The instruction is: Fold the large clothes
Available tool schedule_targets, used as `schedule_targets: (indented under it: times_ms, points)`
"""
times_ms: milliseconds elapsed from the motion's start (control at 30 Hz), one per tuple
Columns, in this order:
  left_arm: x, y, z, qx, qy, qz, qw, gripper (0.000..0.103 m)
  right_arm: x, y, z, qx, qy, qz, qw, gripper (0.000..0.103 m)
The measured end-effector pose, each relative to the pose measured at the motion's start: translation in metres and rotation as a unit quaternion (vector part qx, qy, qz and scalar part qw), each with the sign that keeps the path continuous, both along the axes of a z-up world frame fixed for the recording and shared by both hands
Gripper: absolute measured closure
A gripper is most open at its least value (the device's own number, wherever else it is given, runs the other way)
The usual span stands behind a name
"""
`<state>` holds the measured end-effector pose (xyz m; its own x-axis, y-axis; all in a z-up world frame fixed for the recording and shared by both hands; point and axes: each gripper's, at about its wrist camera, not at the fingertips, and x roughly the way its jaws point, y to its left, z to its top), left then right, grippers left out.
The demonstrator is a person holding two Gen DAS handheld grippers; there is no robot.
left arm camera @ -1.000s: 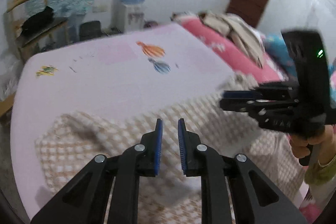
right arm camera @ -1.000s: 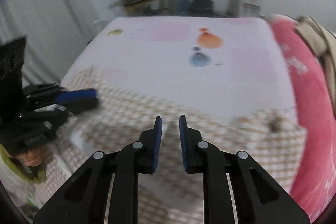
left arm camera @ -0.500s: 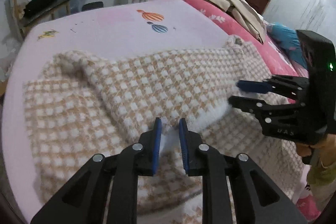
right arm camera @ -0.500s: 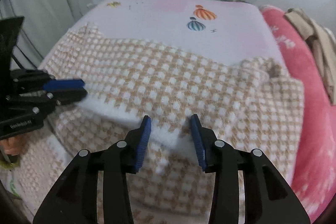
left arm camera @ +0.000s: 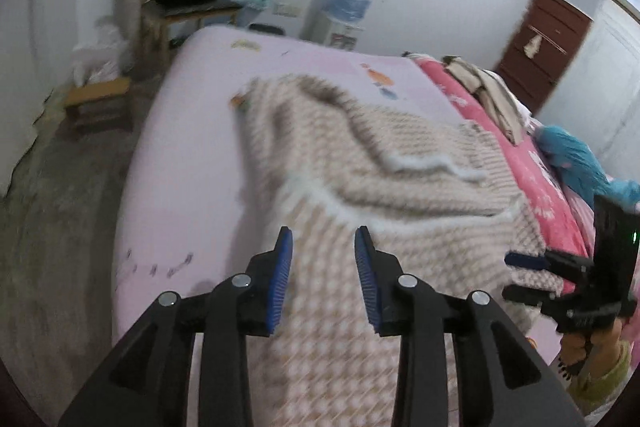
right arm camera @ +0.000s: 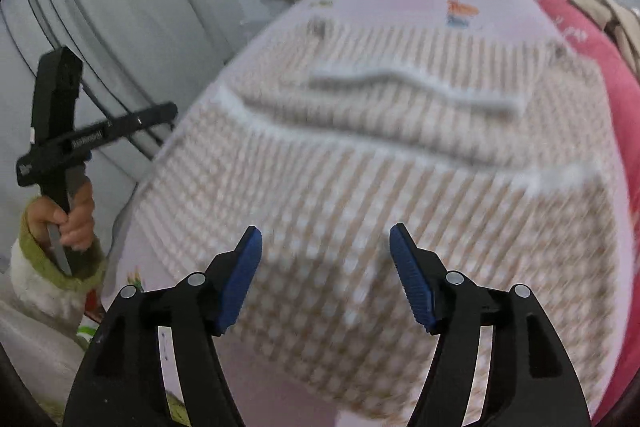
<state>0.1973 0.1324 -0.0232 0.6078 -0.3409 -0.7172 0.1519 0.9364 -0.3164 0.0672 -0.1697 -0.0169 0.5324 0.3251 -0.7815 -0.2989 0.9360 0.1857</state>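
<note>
Left wrist view: left tongs [left arm camera: 323,251] gape empty above the garment [left arm camera: 372,167], which lies folded over on the bed [left arm camera: 192,131]. Right tongs [right arm camera: 325,247] also gape empty, likely having released the fold.

I count one checked blanket [right arm camera: 360,187] ahead of my two tongs, one water dispenser [left arm camera: 344,7] beyond.

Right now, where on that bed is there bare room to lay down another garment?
Bare lilac sheet runs along the bed's left edge beside the checked garment, and beyond its far edge, near the balloon print. The right side is crowded: a pink quilt carrying a beige clothes pile.
</note>
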Motion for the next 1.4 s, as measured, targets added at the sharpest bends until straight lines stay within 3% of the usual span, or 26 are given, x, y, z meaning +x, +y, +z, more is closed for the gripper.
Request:
schedule_targets:
  times_ms: [100,200,333,433,633,733,933,1033,1267,1400]
  points:
    - [0.003,0.001,-0.014,0.000,0.012,0.013,0.9998,0.072,0.000,0.000,-0.008,-0.012,-0.002,-0.020,1.000,0.039]
    - [0.011,0.003,-0.023,0.015,0.014,0.027,0.9994,0.072,0.001,-0.003,-0.008,0.000,0.009,-0.035,0.999,0.039]
    - [0.025,0.012,-0.035,0.004,0.030,0.038,0.9988,0.072,0.009,-0.012,-0.012,0.014,0.016,-0.044,0.999,0.039]
    - [0.023,0.013,-0.036,-0.021,0.036,0.019,0.9990,0.072,0.009,-0.011,-0.011,0.003,0.016,-0.046,0.999,0.039]
    - [-0.001,0.003,-0.010,-0.051,-0.007,-0.036,0.9980,0.073,0.017,0.002,-0.021,-0.023,0.014,-0.044,0.999,0.039]
    - [-0.002,-0.002,-0.012,-0.064,-0.006,-0.057,0.9963,0.073,0.017,0.001,-0.021,-0.022,0.016,-0.043,0.999,0.039]
    - [0.026,-0.004,-0.040,-0.039,0.051,-0.027,0.9975,0.073,0.020,0.003,-0.023,-0.027,0.016,-0.041,0.999,0.037]
    - [0.036,-0.001,-0.044,-0.047,0.067,-0.018,0.9964,0.073,0.020,0.003,-0.024,-0.028,0.013,-0.040,0.999,0.035]
    - [0.034,-0.025,-0.045,0.033,0.064,-0.021,0.9972,0.073,0.016,-0.008,-0.020,-0.007,0.014,-0.049,0.999,0.034]
    - [0.032,-0.026,-0.047,0.044,0.061,-0.022,0.9970,0.073,-0.001,-0.052,0.000,0.012,-0.018,-0.106,0.994,0.034]
